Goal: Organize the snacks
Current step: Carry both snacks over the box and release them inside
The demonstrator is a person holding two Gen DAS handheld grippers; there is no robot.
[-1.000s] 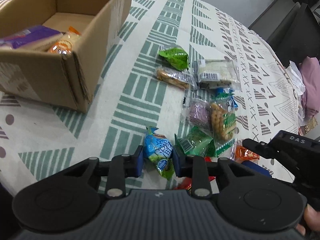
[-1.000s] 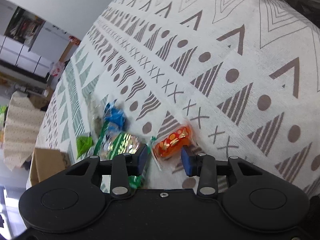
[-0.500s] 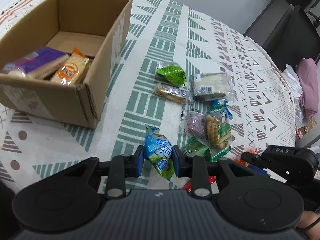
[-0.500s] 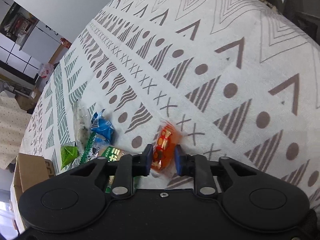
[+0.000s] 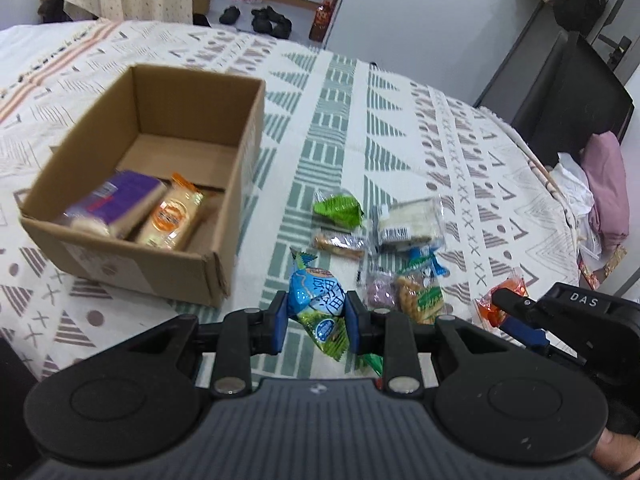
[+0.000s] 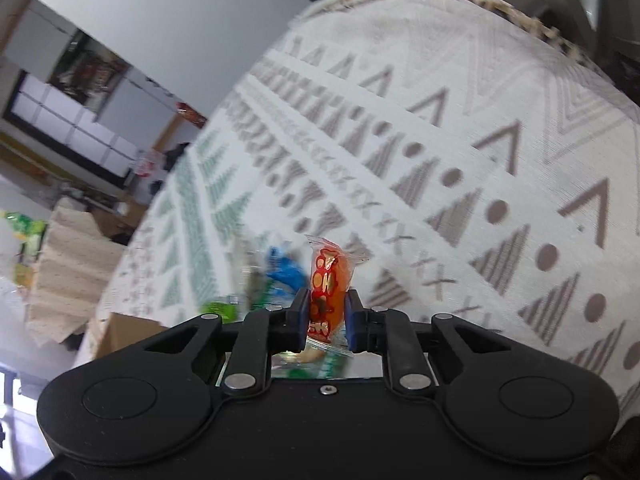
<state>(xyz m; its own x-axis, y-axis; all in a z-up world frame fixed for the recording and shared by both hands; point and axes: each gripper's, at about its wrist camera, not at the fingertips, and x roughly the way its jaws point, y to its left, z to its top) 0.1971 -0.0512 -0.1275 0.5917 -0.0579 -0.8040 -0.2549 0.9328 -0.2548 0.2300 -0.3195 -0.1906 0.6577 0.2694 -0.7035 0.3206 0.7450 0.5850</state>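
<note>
Left claw (image 5: 316, 322): jaws drawn in on a blue snack packet (image 5: 318, 304), pads pressing both its sides. The packet hangs between them, its green lower end below the pads, clear of the patterned cloth (image 5: 344, 128) that covers the counter.

Right claw (image 6: 327, 322): jaws have just been closing and now clamp an orange snack packet (image 6: 328, 292), which stands upright between the pads with its crimped top above them. In the left wrist view the same claw (image 5: 502, 306) shows at the right, the orange packet (image 5: 490, 308) at its tip, apart from the cloth.

Cardboard box (image 5: 224, 196): open-topped, on the cloth toward the counter's left side. Inside, against the near wall, lie a purple packet (image 5: 120, 200) and an orange-labelled clear packet (image 5: 172, 216), side by side and touching.

Loose snacks on the cloth to the right of the box: a green packet (image 5: 340, 210), a clear-wrapped brown bar (image 5: 340, 242) just in front of it, a white sandwich-type packet (image 5: 408, 224) beside them, a small blue packet (image 5: 426, 260), a purple-filled clear packet (image 5: 380, 290) and a green-labelled biscuit packet (image 5: 420, 296) nearest the left claw. The right wrist view shows this cluster only as a blur.

A fingertip (image 5: 614, 446) shows at the lower right edge of the left wrist view.
</note>
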